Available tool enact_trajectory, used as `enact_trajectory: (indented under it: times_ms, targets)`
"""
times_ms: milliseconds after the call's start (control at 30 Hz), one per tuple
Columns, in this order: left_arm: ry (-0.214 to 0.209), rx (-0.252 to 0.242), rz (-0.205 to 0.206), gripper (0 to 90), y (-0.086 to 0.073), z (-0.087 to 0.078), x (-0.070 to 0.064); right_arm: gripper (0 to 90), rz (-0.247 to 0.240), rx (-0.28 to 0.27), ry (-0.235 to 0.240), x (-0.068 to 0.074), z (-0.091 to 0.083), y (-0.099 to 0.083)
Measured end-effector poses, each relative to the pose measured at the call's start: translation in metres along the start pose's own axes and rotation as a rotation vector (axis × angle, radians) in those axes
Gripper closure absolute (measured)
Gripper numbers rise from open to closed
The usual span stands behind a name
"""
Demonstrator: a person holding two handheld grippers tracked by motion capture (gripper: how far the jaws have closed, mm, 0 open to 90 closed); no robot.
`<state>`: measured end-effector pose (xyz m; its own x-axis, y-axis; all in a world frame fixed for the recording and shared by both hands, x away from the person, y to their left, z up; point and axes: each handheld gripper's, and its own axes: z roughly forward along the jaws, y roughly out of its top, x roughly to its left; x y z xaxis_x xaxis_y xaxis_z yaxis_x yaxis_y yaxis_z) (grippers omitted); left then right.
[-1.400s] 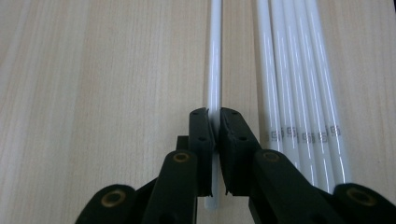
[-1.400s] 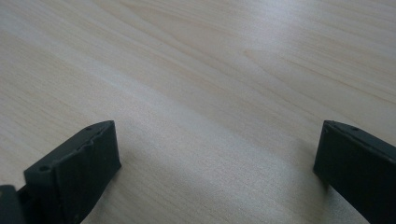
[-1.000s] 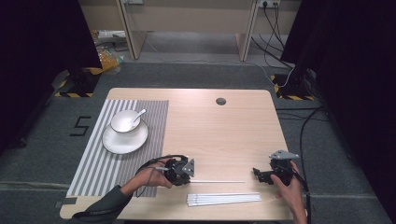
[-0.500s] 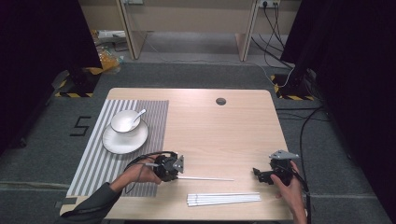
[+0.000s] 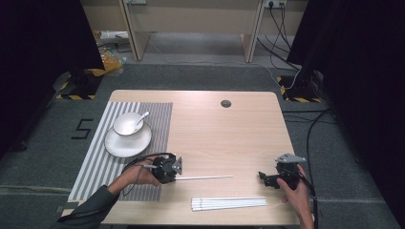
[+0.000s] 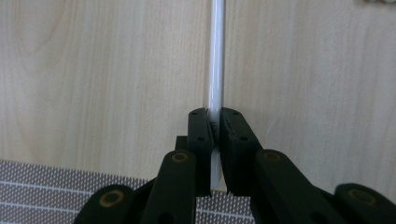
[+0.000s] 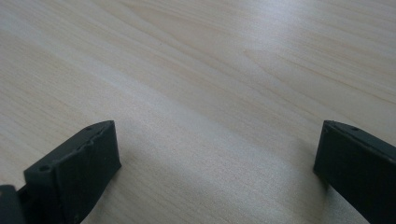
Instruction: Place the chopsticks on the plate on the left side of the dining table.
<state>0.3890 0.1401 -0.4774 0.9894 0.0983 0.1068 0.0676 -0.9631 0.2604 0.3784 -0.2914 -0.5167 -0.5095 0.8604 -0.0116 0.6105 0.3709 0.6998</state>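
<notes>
High view: left gripper [image 5: 175,177] sits at the near-left of the table [image 5: 239,133], at the right edge of the striped placemat [image 5: 102,162]; a single white chopstick [image 5: 205,178] runs from it to the right, over bare wood; right gripper [image 5: 264,178] is at the near-right, well apart from it, held in the person's right hand [image 5: 297,193]; a bundle of white chopsticks [image 5: 229,203] lies nearer the front edge, between the two grippers; a bowl [image 5: 127,124] with a spoon [image 5: 141,118] stands on a plate [image 5: 128,141] at the far part of the placemat. Left gripper view adds the grip itself: jaws are clamped on the chopstick [image 6: 215,70] near its end, stick running straight away over the wood; placemat edge shows under the jaws. Right gripper view: jaws stand wide apart with nothing between them, bare table [image 7: 210,93] beneath; the high view is too small to confirm this spread.
</notes>
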Motion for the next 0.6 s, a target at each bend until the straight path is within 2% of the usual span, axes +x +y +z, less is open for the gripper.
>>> enact_trajectory:
  times_ms: [67,167,233,333,433,600]
  targets:
    - [0.005,0.014,-0.003,82.0,-0.002,-0.001,0.002,0.2,0.000,0.000,0.000,0.000,0.000,0.000]
    - [-0.001,0.009,-0.018,81.3,-0.004,-0.001,0.004,0.2,0.000,0.000,0.000,0.000,0.000,0.000]
    - [0.013,0.017,-0.017,80.3,-0.004,-0.001,0.005,0.2,0.000,0.000,0.000,0.000,0.000,0.000]
    - [0.002,0.005,-0.030,76.7,-0.004,-0.002,0.005,0.2,0.000,0.000,0.000,0.000,0.000,0.000]
    - [0.014,0.005,-0.030,73.8,0.001,-0.004,0.003,0.2,0.000,0.000,0.000,0.000,0.000,0.000]
    - [0.020,-0.028,-0.034,69.2,0.016,-0.005,0.000,0.2,0.000,0.000,0.000,0.000,0.000,0.000]
